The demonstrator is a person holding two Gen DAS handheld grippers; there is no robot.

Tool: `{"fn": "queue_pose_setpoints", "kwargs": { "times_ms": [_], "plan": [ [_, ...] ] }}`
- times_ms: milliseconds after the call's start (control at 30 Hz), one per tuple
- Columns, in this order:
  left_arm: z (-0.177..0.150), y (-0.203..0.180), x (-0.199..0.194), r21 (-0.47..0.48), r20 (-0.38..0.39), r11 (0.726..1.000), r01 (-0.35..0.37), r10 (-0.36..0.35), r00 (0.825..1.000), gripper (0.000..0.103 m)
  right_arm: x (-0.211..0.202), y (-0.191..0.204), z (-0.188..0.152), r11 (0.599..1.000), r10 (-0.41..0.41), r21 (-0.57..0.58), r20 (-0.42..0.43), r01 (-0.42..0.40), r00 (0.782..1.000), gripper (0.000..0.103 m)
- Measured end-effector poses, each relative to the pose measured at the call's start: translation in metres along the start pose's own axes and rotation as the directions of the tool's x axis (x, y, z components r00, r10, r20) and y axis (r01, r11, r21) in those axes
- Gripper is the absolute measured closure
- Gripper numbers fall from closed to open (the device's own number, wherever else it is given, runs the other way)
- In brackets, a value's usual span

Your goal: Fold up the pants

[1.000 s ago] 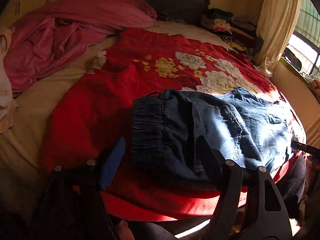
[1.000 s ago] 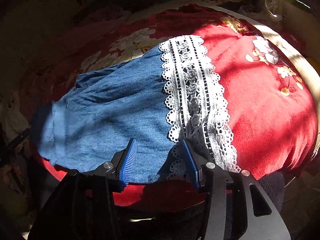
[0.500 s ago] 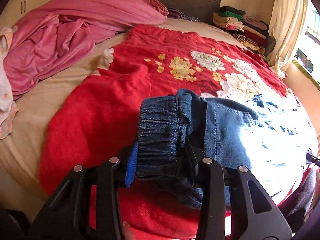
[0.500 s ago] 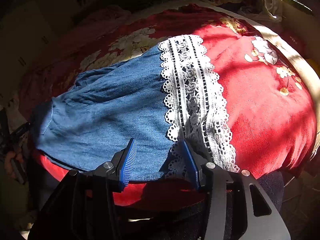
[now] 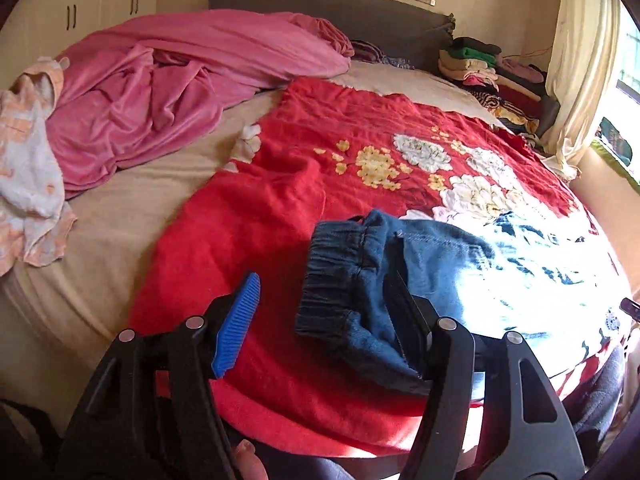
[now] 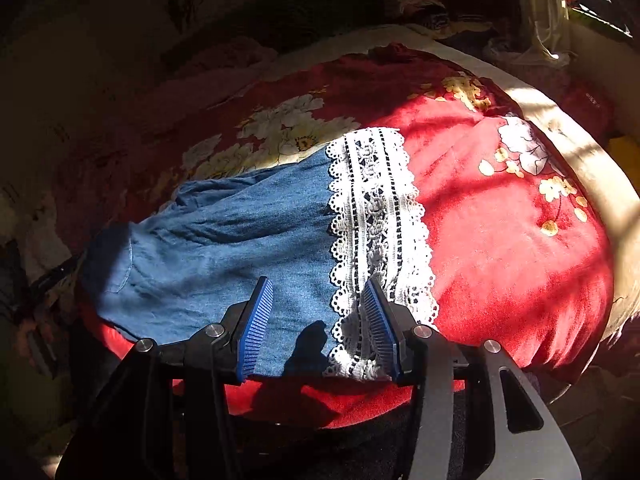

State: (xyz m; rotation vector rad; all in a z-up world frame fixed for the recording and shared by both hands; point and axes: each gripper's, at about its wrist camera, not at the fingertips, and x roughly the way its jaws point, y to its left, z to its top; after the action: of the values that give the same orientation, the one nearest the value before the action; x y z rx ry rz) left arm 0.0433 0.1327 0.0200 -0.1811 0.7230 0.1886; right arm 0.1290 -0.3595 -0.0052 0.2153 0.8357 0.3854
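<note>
Pants (image 5: 400, 280) of blue denim lie along the near edge of the bed, on a red flowered blanket (image 5: 280, 208). Their gathered waistband sits toward the left end and the white lace hem (image 6: 376, 216) toward the right. The left gripper (image 5: 324, 320) is opening: its blue left pad stands clear over the blanket, while the right finger touches the waistband, so nothing is clamped. The right gripper (image 6: 320, 320) stands partly open at the near edge with denim and lace between its pads; whether they press the cloth I cannot tell. A pink blanket (image 5: 168, 84) is heaped at the bed's far left corner.
</note>
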Motion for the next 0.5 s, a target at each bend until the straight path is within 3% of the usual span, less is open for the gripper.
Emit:
{"fn": "queue_pose_setpoints", "kwargs": {
  "times_ms": [133, 267, 400, 500],
  "plan": [
    [0.026, -0.042, 0.013, 0.036, -0.011, 0.986, 0.165, -0.165, 0.986, 0.046, 0.015, -0.019, 0.046, 1.000, -0.018, -0.017, 0.006, 0.018, 1.000, 0.056],
    [0.046, -0.106, 0.046, 0.105, -0.079, 0.944, 0.314, -0.307, 0.948, 0.046, 0.048, -0.040, 0.084, 1.000, -0.007, -0.012, -0.046, 0.007, 0.999, 0.056],
    [0.055, -0.167, 0.086, 0.201, -0.175, 0.901, 0.385, -0.354, 0.919, 0.046, 0.084, -0.056, 0.100, 1.000, 0.007, 0.013, -0.114, -0.005, 0.993, 0.055],
    [0.057, -0.193, 0.117, 0.253, -0.231, 0.885, 0.391, -0.337, 0.913, 0.046, 0.106, -0.059, 0.101, 0.999, 0.037, 0.013, -0.159, -0.035, 0.987, 0.055]
  ]
}}
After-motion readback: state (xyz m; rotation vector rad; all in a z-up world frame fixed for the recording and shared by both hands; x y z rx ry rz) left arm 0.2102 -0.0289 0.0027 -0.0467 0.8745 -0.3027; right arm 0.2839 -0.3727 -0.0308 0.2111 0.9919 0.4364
